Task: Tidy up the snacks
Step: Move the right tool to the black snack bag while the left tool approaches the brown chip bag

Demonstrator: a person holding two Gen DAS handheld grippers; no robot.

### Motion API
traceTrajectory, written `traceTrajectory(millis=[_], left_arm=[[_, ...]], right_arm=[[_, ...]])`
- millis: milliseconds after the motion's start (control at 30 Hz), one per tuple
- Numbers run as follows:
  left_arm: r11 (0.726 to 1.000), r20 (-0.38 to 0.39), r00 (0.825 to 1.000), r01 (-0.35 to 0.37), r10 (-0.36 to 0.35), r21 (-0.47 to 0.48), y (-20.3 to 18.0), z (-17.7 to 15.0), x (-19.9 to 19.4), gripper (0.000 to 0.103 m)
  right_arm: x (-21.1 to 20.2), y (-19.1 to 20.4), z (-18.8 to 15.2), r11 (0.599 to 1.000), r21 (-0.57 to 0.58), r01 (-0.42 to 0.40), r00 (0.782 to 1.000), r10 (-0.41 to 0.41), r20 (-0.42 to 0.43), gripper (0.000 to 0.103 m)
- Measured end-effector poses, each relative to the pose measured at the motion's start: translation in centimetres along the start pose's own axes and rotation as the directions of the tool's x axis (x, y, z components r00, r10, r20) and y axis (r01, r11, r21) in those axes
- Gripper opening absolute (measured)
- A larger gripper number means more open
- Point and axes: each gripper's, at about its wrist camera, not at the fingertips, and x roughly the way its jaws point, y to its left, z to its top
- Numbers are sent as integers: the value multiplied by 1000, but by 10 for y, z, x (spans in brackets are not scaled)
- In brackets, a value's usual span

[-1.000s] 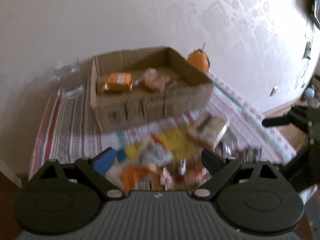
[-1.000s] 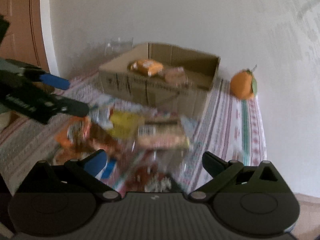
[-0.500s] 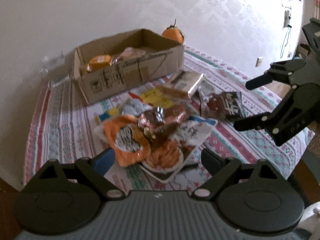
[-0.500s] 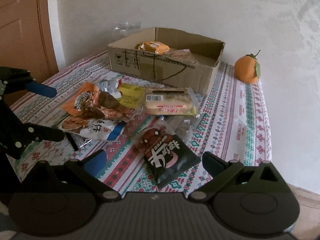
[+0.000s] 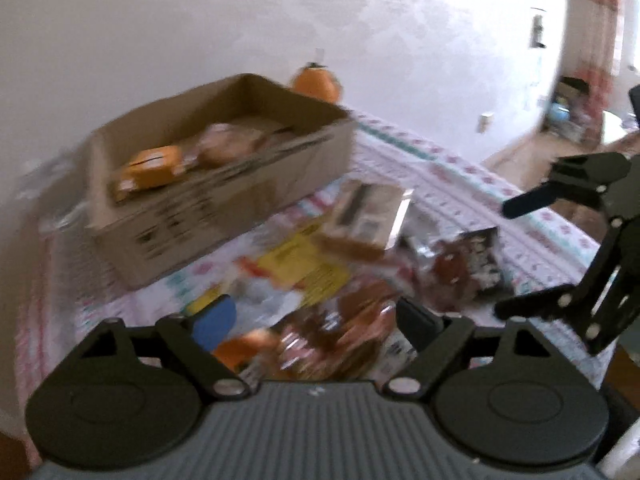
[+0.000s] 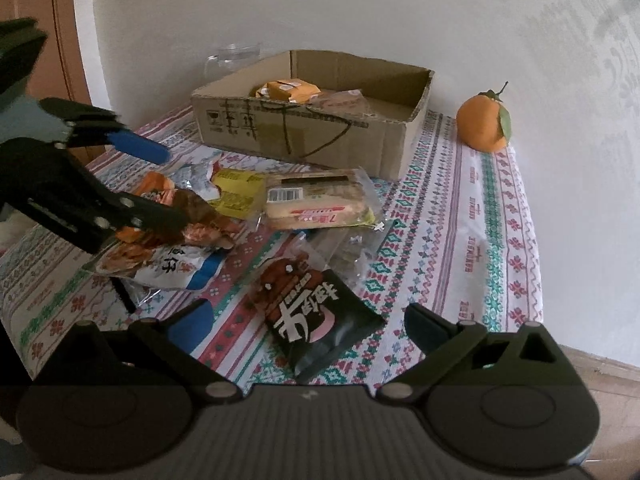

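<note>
A cardboard box (image 6: pixel 304 136) stands at the back of the table, holding an orange packet (image 6: pixel 290 90) and a wrapped pastry (image 6: pixel 340 100); it also shows in the left wrist view (image 5: pixel 240 200). Loose snack packets lie in front: a black one (image 6: pixel 320 316), a bread pack (image 6: pixel 316 200), a yellow one (image 6: pixel 236 192) and orange and white ones (image 6: pixel 168 256). My left gripper (image 5: pixel 316 320) is open, low over the orange and brown packets (image 5: pixel 336 344); the right wrist view shows it (image 6: pixel 168 188) around them. My right gripper (image 6: pixel 308 328) is open above the black packet.
A patterned cloth (image 6: pixel 460 216) covers the table. An orange fruit (image 6: pixel 484 124) sits at the back right by the wall. A glass mug (image 6: pixel 232 60) stands behind the box. The table's right edge (image 6: pixel 540 280) drops to the floor.
My left gripper has moved forward and down onto the pile of orange packets; its view is blurred by motion. My right gripper has come a little closer to the black packet.
</note>
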Motion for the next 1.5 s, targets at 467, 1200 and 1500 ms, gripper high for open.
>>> traceTrajectory(millis=[467,1200,1500], left_arm=[[976,-205,954,211,-218,-58,11,-12,9,81],[977,-263,943,213,-203,10,28,0,13,56],[983,-246,953,183,-177,4,30,0,7,56]], right_arm=[[7,-11,0,999,-32,-20,999,19,-36,103],[19,4,9,964,-256,-67,993,40,-107,59],[5,-10,11,983,-157,-98,992,85,-90,57]])
